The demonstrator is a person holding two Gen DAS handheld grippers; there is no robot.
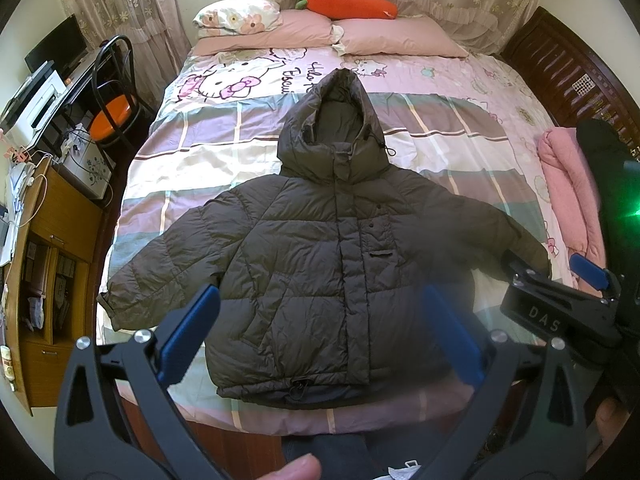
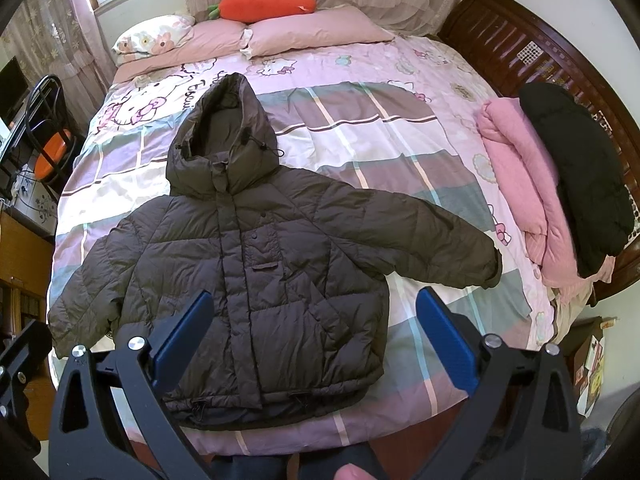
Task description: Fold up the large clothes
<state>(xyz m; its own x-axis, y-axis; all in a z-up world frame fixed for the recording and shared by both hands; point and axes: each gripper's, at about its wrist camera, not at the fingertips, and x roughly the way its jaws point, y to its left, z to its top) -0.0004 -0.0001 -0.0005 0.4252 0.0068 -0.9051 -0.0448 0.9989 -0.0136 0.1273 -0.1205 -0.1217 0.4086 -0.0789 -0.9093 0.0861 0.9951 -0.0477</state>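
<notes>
A dark olive hooded puffer jacket lies flat, front up, on the bed, hood toward the pillows and both sleeves spread out; it also shows in the right wrist view. My left gripper is open and empty, held above the jacket's hem. My right gripper is open and empty, held above the jacket's lower right side. The right gripper also shows in the left wrist view, over the jacket's right cuff.
The bed has a Hello Kitty patchwork cover, pink pillows and an orange carrot plush at the head. A pink garment and a black jacket are piled at the bed's right edge. A desk, chair and wooden cabinet stand at left.
</notes>
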